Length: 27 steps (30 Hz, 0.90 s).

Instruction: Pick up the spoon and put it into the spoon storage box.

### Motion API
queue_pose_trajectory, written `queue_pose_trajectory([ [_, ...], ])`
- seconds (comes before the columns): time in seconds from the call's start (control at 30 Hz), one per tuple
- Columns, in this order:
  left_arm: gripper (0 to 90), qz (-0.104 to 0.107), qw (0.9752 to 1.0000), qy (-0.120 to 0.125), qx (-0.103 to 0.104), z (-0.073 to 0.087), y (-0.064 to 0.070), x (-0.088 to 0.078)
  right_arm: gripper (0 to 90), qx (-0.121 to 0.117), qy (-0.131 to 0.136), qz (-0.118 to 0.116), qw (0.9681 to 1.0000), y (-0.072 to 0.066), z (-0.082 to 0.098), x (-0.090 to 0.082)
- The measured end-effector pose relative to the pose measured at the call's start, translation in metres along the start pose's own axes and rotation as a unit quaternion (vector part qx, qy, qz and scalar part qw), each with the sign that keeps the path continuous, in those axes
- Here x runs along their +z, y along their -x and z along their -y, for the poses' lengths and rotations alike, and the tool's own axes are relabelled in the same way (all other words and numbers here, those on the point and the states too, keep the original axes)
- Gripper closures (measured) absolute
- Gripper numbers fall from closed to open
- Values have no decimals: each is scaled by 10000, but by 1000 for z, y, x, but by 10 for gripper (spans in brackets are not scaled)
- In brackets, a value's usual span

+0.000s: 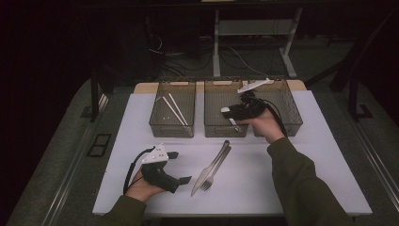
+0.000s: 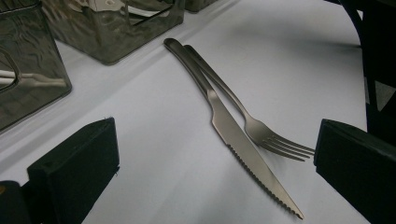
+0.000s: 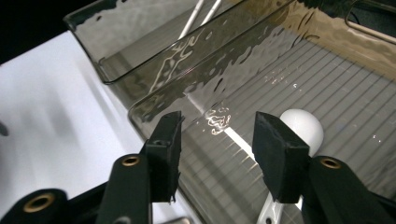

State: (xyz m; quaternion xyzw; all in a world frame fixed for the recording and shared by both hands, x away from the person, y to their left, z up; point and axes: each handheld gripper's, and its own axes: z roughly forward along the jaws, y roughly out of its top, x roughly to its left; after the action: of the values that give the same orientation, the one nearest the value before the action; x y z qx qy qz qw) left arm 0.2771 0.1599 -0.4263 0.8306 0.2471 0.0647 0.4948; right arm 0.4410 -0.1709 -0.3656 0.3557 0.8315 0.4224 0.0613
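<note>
One white plastic spoon, round bowl, in bin.

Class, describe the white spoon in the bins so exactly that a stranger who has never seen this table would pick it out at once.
Start at the white table and find three smoky transparent bins along its far edge. Go to the middle bin, under the right hand-held gripper. The white spoon lies on its ribbed floor; its round bowl sets it apart from the straight white chopsticks in the left bin.

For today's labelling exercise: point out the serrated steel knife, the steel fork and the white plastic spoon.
serrated steel knife (image 2: 243,144), left gripper view, mid-blade
steel fork (image 2: 256,128), left gripper view, neck above the tines
white plastic spoon (image 3: 303,127), right gripper view, bowl
</note>
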Motion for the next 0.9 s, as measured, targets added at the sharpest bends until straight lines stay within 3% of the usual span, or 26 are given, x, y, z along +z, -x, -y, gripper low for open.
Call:
queue_pose_trajectory([
  [0.27,0,-16,10000,-47,29,0,0,0,397,25,227,-94,9997,-4,16,-26],
  [0.37,0,-21,10000,-43,8,0,-1,0,371,-78,282,-148,9995,-9,26,-36],
  [0.53,0,-28,10000,-47,1,0,-1,0,347,-126,370,-186,9991,-16,48,-49],
  [0.73,0,-13,10000,-19,-4,-1,0,0,330,-207,290,-119,9993,-24,77,-59],
  [0.9,0,-36,10000,-14,-2,-1,1,-1,309,-169,302,-221,9992,-29,98,-67],
])
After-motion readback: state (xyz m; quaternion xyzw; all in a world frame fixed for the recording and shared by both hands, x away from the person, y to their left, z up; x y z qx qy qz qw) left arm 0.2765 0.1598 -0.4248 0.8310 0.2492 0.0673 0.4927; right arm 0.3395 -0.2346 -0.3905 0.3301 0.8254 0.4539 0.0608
